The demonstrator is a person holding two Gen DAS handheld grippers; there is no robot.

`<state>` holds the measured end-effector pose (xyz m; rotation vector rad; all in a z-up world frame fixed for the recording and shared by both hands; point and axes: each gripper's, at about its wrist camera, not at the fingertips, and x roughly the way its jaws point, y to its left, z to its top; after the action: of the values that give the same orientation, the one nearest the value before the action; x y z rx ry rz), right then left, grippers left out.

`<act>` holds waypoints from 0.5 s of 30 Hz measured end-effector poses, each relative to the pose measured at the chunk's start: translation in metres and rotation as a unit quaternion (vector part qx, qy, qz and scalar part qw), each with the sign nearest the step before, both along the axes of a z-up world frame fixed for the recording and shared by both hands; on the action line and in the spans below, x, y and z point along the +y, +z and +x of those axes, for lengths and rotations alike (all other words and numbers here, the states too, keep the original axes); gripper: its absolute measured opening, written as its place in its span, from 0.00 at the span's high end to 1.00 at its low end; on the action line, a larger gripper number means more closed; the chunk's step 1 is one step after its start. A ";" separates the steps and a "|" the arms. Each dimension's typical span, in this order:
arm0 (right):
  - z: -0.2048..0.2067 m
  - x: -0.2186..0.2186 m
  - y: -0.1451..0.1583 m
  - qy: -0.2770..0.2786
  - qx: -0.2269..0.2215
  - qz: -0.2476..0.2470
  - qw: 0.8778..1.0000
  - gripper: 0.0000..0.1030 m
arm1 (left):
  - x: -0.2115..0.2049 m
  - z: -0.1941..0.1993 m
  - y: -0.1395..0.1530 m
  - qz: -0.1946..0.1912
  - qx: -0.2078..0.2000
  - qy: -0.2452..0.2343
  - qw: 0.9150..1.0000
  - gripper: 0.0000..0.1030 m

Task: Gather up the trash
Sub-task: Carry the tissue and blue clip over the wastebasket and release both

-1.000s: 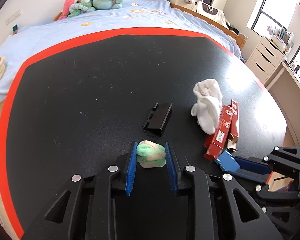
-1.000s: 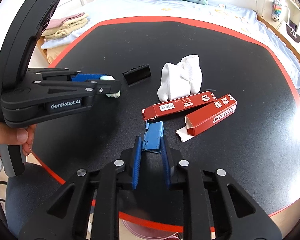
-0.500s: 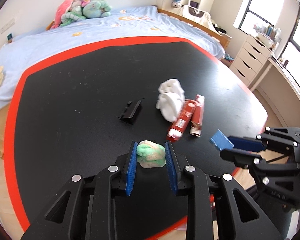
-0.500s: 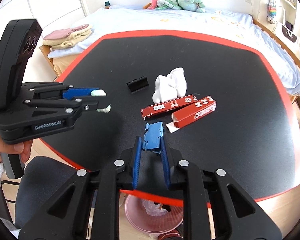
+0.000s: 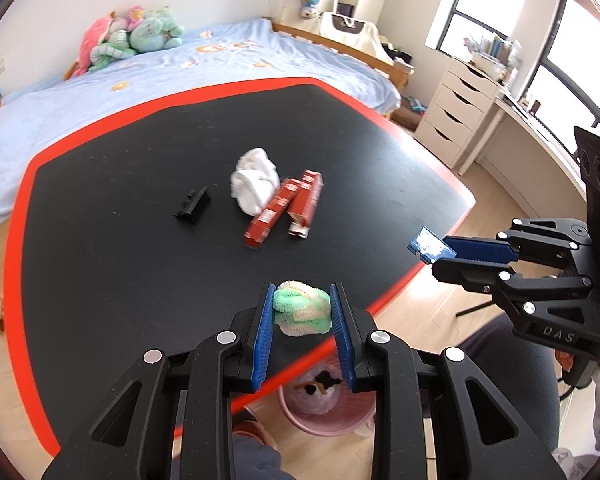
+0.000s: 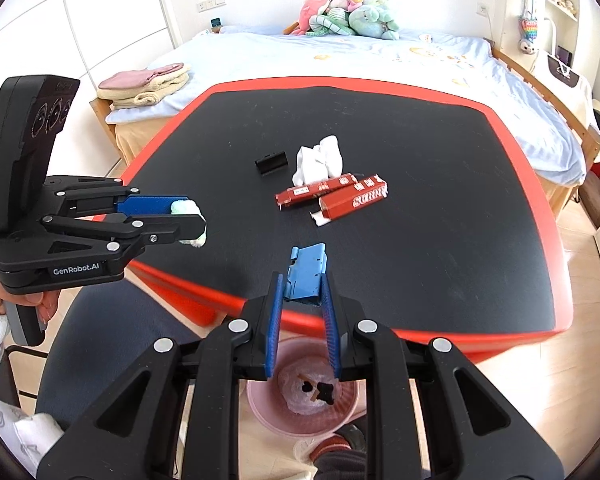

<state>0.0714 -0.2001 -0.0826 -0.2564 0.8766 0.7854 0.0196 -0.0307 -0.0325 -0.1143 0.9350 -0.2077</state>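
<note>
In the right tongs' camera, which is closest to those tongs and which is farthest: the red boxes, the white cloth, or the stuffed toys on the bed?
From the right tongs:
1. Red boxes, lying on the black table just ahead.
2. White cloth, right behind the boxes, touching them.
3. Stuffed toys, far off at the head of the bed.

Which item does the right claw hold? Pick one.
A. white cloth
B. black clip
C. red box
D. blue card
D: the blue card sits clamped between the right claw fingers, while the white cloth, red boxes and black clip lie on the table.
</note>
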 end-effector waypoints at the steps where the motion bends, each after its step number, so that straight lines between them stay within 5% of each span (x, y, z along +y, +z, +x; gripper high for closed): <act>1: -0.004 -0.005 0.001 -0.001 0.000 0.001 1.000 0.82 | -0.004 -0.004 0.001 -0.001 0.000 -0.004 1.000 0.73; 15: -0.047 -0.041 0.006 0.005 0.009 0.001 1.000 0.82 | -0.042 -0.043 -0.001 -0.010 0.006 -0.040 0.999 0.73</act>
<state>0.0239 -0.2414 -0.0763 -0.2512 0.8918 0.7985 -0.0232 -0.0728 -0.0331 -0.0969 0.9508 -0.2917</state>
